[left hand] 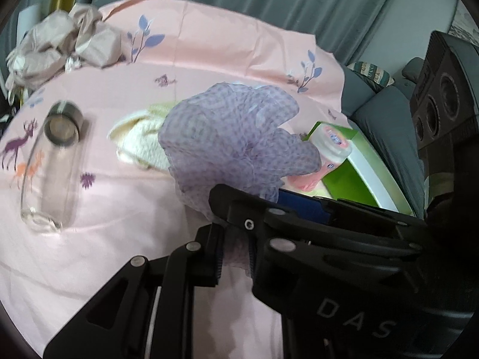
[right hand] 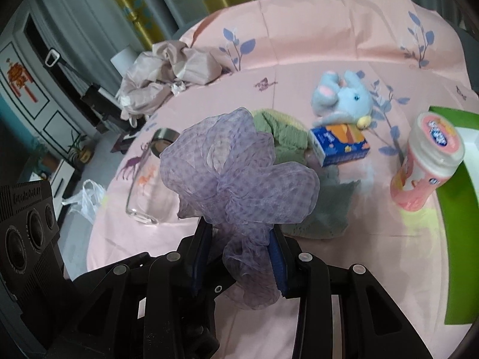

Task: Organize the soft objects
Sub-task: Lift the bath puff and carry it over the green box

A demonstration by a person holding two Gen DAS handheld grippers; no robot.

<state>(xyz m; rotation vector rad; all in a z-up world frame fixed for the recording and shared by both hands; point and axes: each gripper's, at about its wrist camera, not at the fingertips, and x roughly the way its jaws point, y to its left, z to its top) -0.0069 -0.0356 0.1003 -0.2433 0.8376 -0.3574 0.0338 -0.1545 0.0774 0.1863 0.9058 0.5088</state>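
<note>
On the pink cloth (right hand: 314,269), left to right, lie a glass bottle (right hand: 149,176), a green knit (right hand: 287,137), a blue plush (right hand: 341,98) and a pink tub (right hand: 425,167). Both the left gripper (left hand: 235,251) and right gripper (right hand: 239,257) are closed on the purple mesh scrunchie (right hand: 239,176), which is raised above the cloth and bulges forward past their fingertips.

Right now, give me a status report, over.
Left gripper and right gripper both shut on the purple dotted mesh scrunchie. Scrunchie lifted over the pink tablecloth. Nothing blocking.
</note>
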